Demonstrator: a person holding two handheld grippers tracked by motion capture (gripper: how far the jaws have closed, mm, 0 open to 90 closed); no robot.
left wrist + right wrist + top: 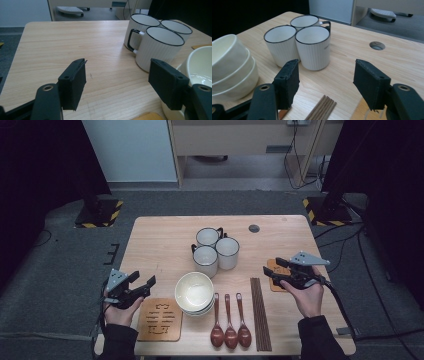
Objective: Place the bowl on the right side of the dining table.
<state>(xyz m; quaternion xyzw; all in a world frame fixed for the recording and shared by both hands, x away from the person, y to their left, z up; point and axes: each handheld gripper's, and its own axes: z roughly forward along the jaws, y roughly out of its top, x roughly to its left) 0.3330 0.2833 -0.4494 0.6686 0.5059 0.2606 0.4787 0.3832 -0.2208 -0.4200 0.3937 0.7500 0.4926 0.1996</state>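
Note:
Three white mugs with black rims (215, 249) (157, 47) (312, 46) cluster at the table's middle. A stack of cream bowls (194, 293) (230, 67) sits in front of them. Three brown spoons (230, 322) and a bundle of dark chopsticks (260, 312) (322, 108) lie to the bowls' right. My left gripper (142, 282) (117, 85) hovers open at the table's left edge, beside the bowls. My right gripper (272, 266) (325, 82) hovers open at the right, over a wooden coaster (274, 270), facing the mugs. Both hold nothing.
A second wooden coaster (160, 319) lies at the front left, just below my left gripper. A round cable hole (254, 228) (377, 45) is in the table's far side. Black stands with striped bases (97, 212) flank the table on the floor.

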